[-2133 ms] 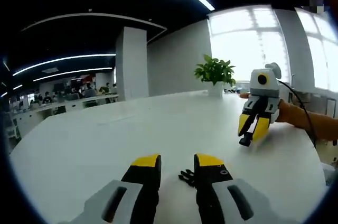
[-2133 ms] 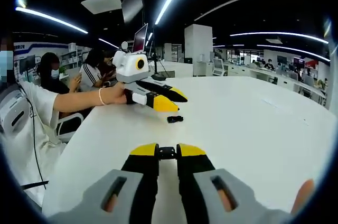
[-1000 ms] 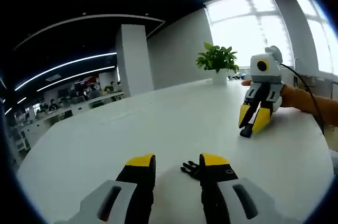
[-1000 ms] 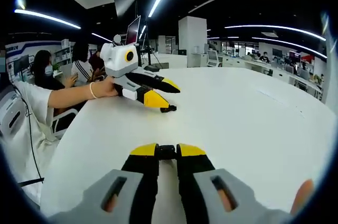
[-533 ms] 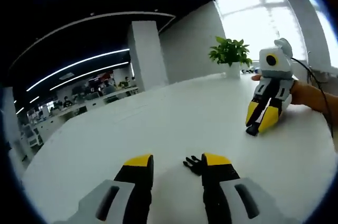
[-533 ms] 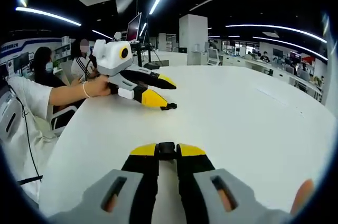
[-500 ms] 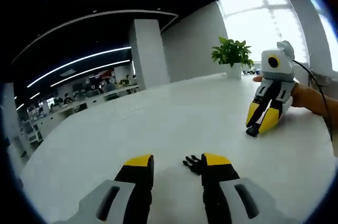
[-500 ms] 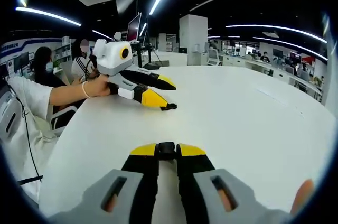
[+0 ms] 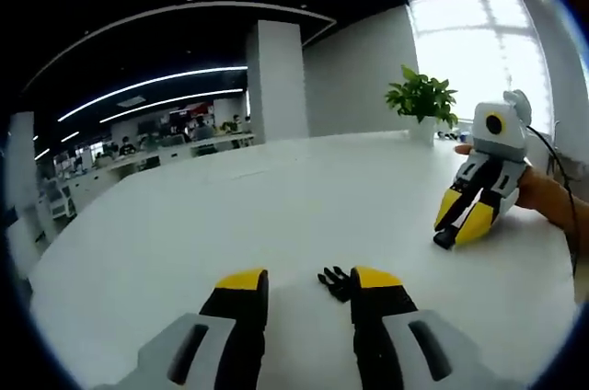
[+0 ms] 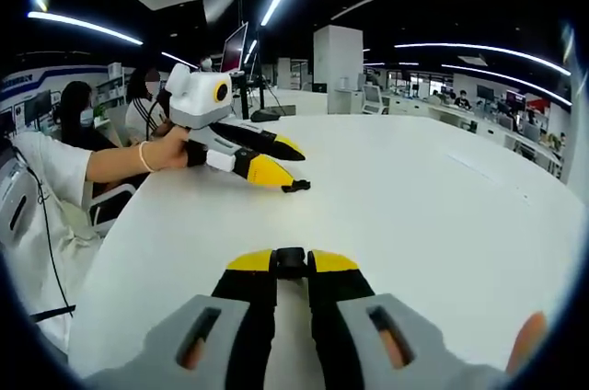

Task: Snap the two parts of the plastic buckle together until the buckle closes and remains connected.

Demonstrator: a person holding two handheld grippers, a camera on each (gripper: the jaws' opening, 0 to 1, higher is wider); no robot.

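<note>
Right gripper (image 10: 293,263) fingers clamp black buckle part (image 10: 291,262).

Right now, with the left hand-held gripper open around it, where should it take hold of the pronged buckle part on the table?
Grip the pronged buckle part across its solid rear body, not the prongs. It lies flat on the white table beside the inner face of one finger of the left hand-held gripper, prongs pointing away, so close in from behind and leave the prongs free to mate.

One black buckle half (image 10: 292,261) sits pinched between jaws; the pronged half (image 9: 335,281) lies apart.
</note>
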